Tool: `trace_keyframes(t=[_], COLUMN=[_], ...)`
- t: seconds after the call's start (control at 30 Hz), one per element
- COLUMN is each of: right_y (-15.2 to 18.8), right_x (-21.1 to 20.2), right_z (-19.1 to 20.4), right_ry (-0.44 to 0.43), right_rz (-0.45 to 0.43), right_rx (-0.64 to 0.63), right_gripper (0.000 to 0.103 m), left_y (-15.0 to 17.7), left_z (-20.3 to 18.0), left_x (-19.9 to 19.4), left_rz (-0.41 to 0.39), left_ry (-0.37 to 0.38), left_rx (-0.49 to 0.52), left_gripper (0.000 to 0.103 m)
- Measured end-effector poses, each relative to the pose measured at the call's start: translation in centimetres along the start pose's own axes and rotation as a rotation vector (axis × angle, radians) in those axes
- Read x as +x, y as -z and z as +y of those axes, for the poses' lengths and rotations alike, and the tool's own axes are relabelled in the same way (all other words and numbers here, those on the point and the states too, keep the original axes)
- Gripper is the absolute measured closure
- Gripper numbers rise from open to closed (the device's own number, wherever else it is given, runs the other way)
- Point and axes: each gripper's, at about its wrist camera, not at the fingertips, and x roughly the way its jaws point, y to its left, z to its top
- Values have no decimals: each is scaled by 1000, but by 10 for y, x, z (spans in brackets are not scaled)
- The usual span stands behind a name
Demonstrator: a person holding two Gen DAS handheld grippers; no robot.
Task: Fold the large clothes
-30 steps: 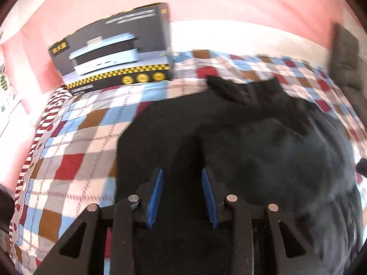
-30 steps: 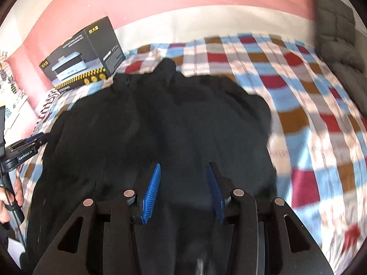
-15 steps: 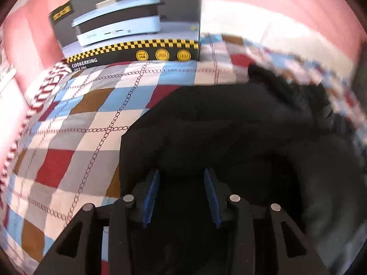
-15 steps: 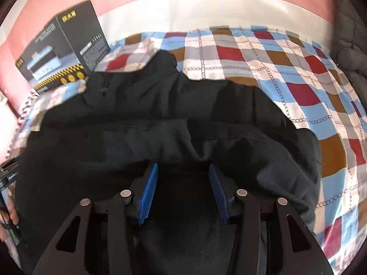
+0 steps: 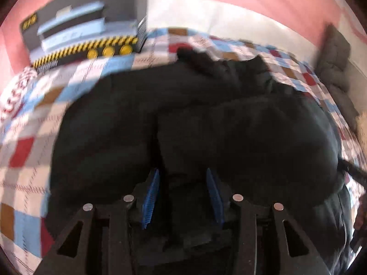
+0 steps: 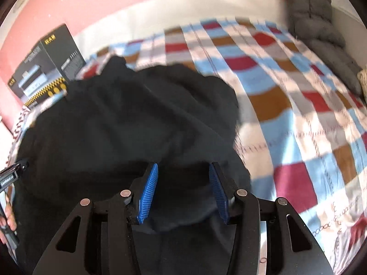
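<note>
Left wrist view: one black garment (image 5: 229, 126), one box (image 5: 87, 23); both tongs (image 5: 182, 197) (image 6: 183, 190) apart.

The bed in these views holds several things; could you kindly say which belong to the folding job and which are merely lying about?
Job:
- large black fabric garment
- left gripper
- right gripper
- checked red, blue and brown bedspread, the work surface

Lying about:
- black cardboard appliance box
- grey quilted cushion
</note>
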Motion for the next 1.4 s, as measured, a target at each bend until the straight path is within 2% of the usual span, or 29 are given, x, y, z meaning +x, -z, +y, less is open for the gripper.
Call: trace_keyframes(t=[0.17,0.33,0.53,0.77,0.93,1.1,1.4], right_y=[1,25,86,151,188,218,245], right_x=[-33,-89,-163,-214,-231,-244,-259], right_z=[-5,0,7,8,12,21,26], right_ry=[-17,-70,-121,-122,-127,-143,-149], right_rz=[-18,-64,-100,-86,-57,-39,-47], right_rx=[26,5,-3,-8,-18,-51,-66], right_gripper=[56,56,56,55,54,47,46], left_y=[1,30,85,150,185,213,253], left_z=[-4,-8,-20,-34,-36,-29,-13], left_x=[-32,-96,-168,-230,-255,-271,-284], left_rz=[-5,-54,-86,-105,-101,-98,-83], left_ry=[-55,-94,-70,-43,-30,-39,-65], left_rx=[10,44,47,65,64,58,28], left_gripper=[58,58,58,58,58,58,57])
